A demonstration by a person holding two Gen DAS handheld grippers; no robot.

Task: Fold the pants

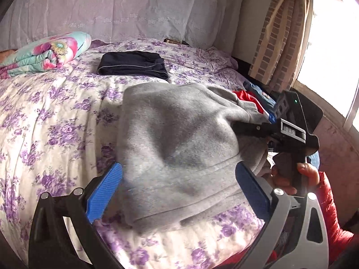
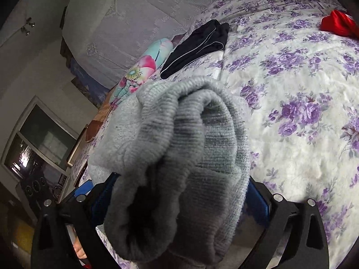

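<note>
The grey pants [image 1: 179, 148] lie bunched in a thick bundle on the flower-print bed [image 1: 56, 116], at the middle of the left wrist view and running toward 6 o'clock. The left gripper [image 1: 178, 192] straddles the near end of the bundle with its blue jaws spread wide, one at 8 o'clock and one at 4 o'clock, neither visibly pressing the cloth. The right gripper [image 1: 253, 129] comes in from 3 o'clock, and its jaws pinch a gathered wad of the pants' ribbed end; in the right wrist view that wad [image 2: 179, 168] fills the space between the jaws and hides the tips.

By the look of it, a fold is partly made: the cloth is doubled over but loose and rounded, not flat. The next move likely calls for the right gripper to carry its held end across and lay it down, while the left closes on or steadies the near edge so the layers stay aligned.

A folded dark garment [image 1: 133, 65] sits at 12 o'clock, well apart from the pants.
</note>
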